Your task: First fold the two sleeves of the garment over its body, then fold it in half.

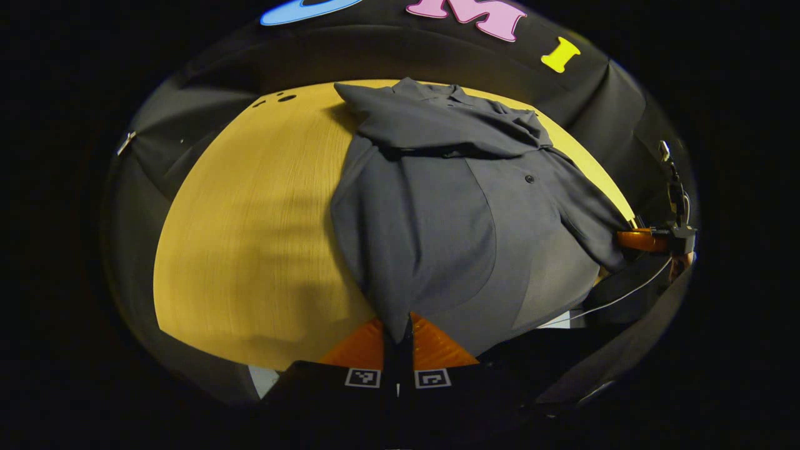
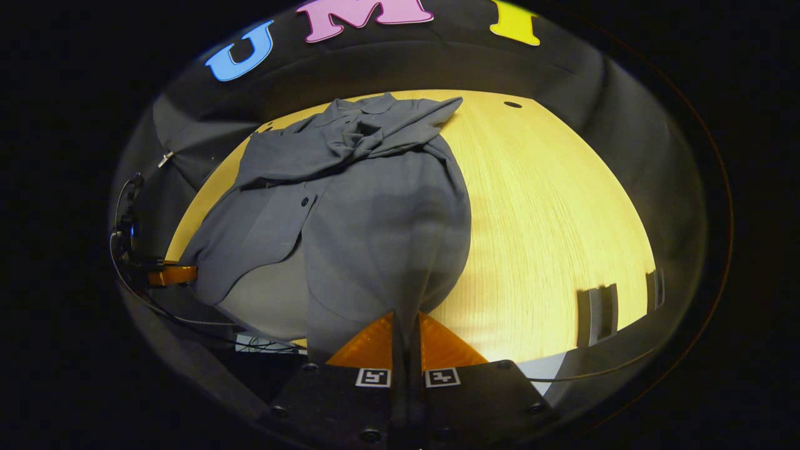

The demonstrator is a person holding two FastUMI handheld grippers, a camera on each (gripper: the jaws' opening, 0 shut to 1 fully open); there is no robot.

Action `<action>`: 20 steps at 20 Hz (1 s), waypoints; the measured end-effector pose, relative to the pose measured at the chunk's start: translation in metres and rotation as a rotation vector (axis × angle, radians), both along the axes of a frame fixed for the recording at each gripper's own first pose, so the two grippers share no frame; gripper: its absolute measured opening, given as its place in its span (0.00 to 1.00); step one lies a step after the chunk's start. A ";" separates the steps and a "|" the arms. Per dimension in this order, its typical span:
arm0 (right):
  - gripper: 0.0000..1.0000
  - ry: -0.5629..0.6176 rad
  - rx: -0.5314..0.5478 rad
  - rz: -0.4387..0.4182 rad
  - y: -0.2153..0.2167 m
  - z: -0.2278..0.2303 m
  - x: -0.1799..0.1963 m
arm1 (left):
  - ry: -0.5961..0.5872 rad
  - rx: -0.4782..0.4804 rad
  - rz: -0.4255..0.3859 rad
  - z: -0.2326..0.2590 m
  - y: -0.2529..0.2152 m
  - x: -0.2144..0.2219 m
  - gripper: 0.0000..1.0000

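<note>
A grey button shirt (image 1: 437, 212) lies on the yellow wooden table (image 1: 250, 219), collar at the far end. Both sleeves (image 1: 437, 119) lie bunched across its chest. My left gripper (image 1: 398, 340) is shut on one hem corner, the cloth pinched between its fingers and pulled up toward the camera. In the right gripper view the same shirt (image 2: 375, 219) runs from the collar down to my right gripper (image 2: 406, 340), which is shut on the other hem corner. The right gripper (image 1: 644, 240) also appears far right in the left gripper view, and the left gripper (image 2: 169, 274) far left in the right gripper view.
Bare tabletop (image 2: 550, 219) spreads beside the shirt on each outer side. Small holes (image 1: 286, 98) mark the table's far end. A white cable (image 1: 625, 297) trails off the near edge. Dark brackets (image 2: 600, 312) sit at the table's near right edge.
</note>
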State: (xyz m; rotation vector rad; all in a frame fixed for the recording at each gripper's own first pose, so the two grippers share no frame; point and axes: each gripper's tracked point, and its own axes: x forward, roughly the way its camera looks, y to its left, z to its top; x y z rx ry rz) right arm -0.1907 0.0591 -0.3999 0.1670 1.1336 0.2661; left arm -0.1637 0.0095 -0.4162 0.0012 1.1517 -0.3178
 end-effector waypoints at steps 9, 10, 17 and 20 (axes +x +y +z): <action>0.05 -0.073 0.012 -0.070 -0.013 0.047 0.019 | -0.036 -0.051 0.071 0.043 0.005 0.014 0.06; 0.05 -0.095 0.019 -0.081 -0.013 0.054 0.029 | -0.055 -0.062 0.085 0.049 0.004 0.025 0.06; 0.05 -0.239 0.042 -0.160 -0.014 0.099 0.107 | -0.193 -0.140 0.158 0.098 -0.015 0.108 0.06; 0.05 -0.304 0.047 -0.187 -0.020 0.113 0.144 | -0.239 -0.171 0.201 0.111 -0.021 0.141 0.06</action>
